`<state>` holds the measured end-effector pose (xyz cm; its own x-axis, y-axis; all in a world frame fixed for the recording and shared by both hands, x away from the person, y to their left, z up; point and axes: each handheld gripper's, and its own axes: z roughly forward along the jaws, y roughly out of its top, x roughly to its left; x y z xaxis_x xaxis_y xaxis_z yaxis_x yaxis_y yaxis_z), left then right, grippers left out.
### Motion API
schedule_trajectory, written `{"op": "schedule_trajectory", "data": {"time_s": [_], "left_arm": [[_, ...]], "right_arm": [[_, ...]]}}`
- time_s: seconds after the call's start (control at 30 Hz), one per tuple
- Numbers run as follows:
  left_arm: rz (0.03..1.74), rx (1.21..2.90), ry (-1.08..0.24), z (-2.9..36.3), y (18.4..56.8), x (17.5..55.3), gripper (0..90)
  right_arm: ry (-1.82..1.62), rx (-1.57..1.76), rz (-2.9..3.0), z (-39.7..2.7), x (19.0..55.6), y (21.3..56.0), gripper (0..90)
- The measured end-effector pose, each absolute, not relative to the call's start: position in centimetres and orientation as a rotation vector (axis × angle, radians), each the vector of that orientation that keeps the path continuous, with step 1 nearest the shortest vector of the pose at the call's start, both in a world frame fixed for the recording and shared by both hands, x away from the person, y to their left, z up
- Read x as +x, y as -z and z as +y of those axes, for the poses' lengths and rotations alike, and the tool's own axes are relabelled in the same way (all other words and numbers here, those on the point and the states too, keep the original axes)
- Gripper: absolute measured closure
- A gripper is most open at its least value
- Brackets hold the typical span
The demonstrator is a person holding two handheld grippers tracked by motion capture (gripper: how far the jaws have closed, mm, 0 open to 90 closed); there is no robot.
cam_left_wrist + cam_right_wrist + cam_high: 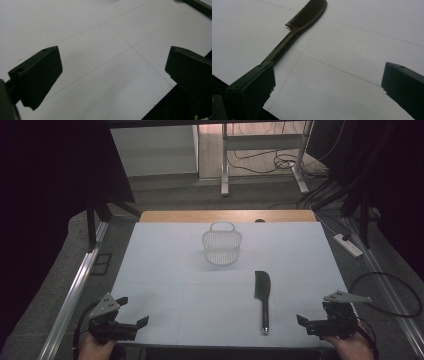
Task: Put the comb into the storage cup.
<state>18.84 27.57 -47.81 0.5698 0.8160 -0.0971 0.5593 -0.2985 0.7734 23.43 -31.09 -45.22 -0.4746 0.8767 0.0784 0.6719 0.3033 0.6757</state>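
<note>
A black comb (262,295) lies flat on the white table (165,270), right of centre, with its handle toward the front edge. A white mesh basket (221,245) with a loop handle stands upright farther back, near the middle. My left gripper (134,310) sits at the front left corner, open and with nothing between its jaws (112,67). At the front right my right gripper (312,316) is open and holds nothing. In the right gripper view it (328,77) hangs over bare table, and the comb (297,27) lies ahead to the left of its left jaw.
Thin pencil lines divide the table into rectangles. A wooden strip (227,216) borders the far edge. A metal rail (75,290) runs along the left side. A power strip (347,245) and a black cable (395,290) lie on the floor to the right.
</note>
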Motion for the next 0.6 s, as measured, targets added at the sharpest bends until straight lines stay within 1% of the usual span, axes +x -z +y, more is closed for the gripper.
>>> {"op": "schedule_trajectory", "data": {"time_s": [0.6], "left_arm": [[1.104,1.994,-0.409,27.55,47.8,18.81,1.0]], "right_arm": [[-1.014,1.366,2.314,-30.58,23.93,44.64,0.0]]}}
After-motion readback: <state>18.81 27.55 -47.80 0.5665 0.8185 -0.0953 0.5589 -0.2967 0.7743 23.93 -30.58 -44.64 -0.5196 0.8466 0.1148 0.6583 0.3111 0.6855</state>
